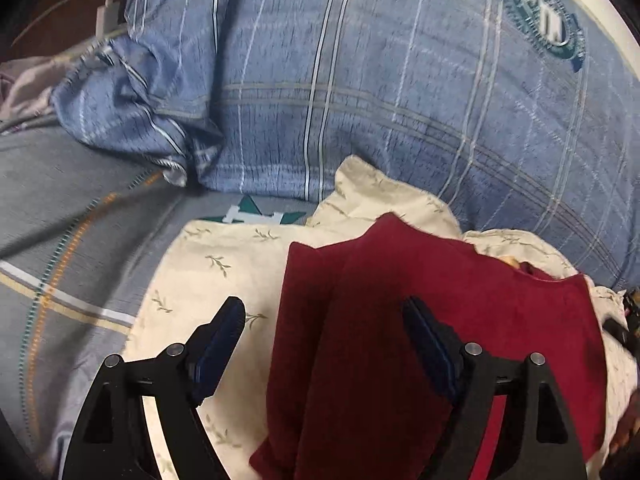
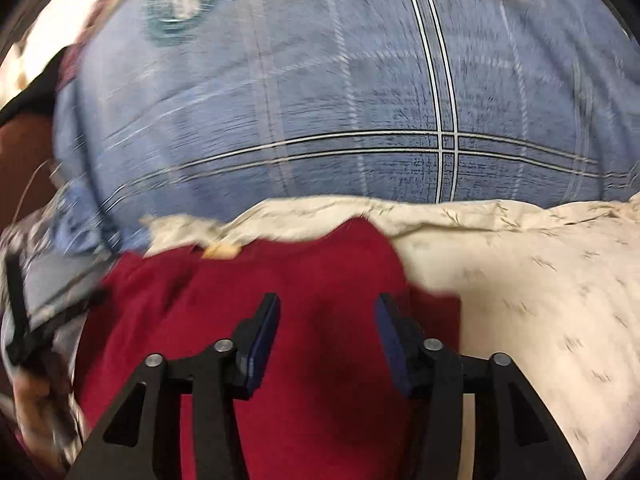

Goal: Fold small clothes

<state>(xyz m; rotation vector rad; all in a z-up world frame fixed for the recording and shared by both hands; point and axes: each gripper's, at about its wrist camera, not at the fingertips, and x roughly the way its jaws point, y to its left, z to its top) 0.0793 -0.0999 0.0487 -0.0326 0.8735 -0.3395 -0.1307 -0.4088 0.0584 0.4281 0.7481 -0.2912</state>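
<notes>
A dark red garment [image 1: 400, 340] lies on a cream cloth with a leaf print [image 1: 208, 280], folded lengthwise with a ridge down its left part. My left gripper [image 1: 324, 312] is open and empty above the garment's left edge, one finger over the cream cloth, the other over the red fabric. In the right wrist view the red garment [image 2: 320, 280] fills the lower middle. My right gripper [image 2: 326, 308] is open and empty just above it. The right wrist view is blurred by motion.
A big blue plaid pillow [image 1: 400, 100] lies just behind the cream cloth and also shows in the right wrist view [image 2: 320, 100]. A grey striped bed sheet [image 1: 72, 220] lies to the left. A white charger and cable [image 1: 106, 12] lie at the far left.
</notes>
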